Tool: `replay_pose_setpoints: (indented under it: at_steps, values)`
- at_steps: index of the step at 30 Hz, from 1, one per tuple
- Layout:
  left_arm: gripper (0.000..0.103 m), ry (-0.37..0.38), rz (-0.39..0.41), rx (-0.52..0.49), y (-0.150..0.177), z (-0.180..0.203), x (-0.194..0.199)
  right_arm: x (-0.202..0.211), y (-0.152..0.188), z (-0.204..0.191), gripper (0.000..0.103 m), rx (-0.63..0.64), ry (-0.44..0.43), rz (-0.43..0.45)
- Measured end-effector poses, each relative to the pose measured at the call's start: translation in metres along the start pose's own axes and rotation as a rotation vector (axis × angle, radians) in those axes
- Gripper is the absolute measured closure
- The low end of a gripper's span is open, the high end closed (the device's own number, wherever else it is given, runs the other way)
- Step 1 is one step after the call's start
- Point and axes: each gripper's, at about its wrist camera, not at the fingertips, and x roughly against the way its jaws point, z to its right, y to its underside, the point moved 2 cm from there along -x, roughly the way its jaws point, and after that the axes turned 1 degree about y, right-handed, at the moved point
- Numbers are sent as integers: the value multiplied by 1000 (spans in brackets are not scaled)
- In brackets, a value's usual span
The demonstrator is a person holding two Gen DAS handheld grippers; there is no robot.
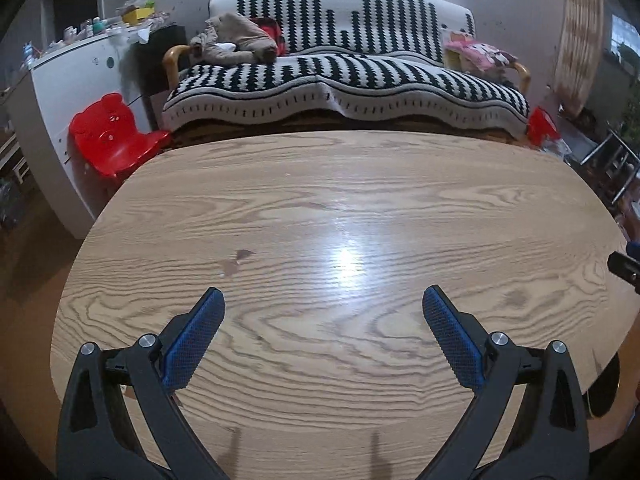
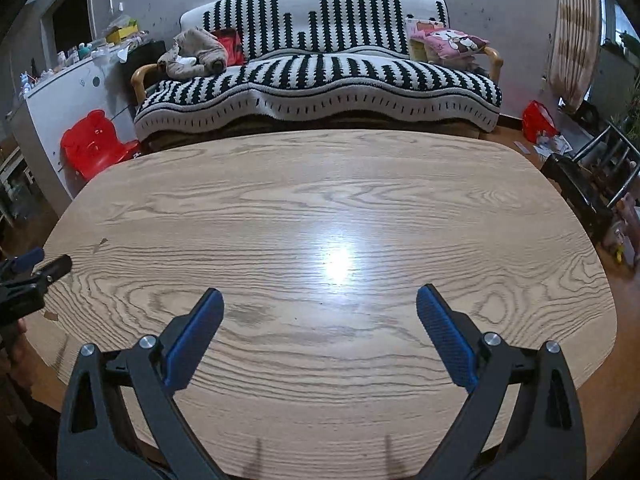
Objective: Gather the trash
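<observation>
A lived-in home sitting room is shown by a wooden table (image 1: 340,216) set before a sofa (image 1: 344,76) draped in a black-and-white cover, with clothes (image 1: 234,38) and a pink cushion (image 2: 456,46) on it, a red child's chair (image 1: 114,136) beside a cluttered white cabinet (image 1: 76,80).

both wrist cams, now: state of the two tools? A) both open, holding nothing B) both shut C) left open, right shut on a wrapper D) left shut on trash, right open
A: the left tool and the right tool each show blue pads spread wide apart over the bare wooden table, with nothing between them.
</observation>
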Motion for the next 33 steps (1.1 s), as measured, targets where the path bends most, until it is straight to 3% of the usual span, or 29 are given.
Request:
replay_pose_setpoints:
  at_steps: [33]
  values:
    - [7, 5, -15, -18, 5, 14, -3, 3, 15, 22, 9, -16, 21, -20]
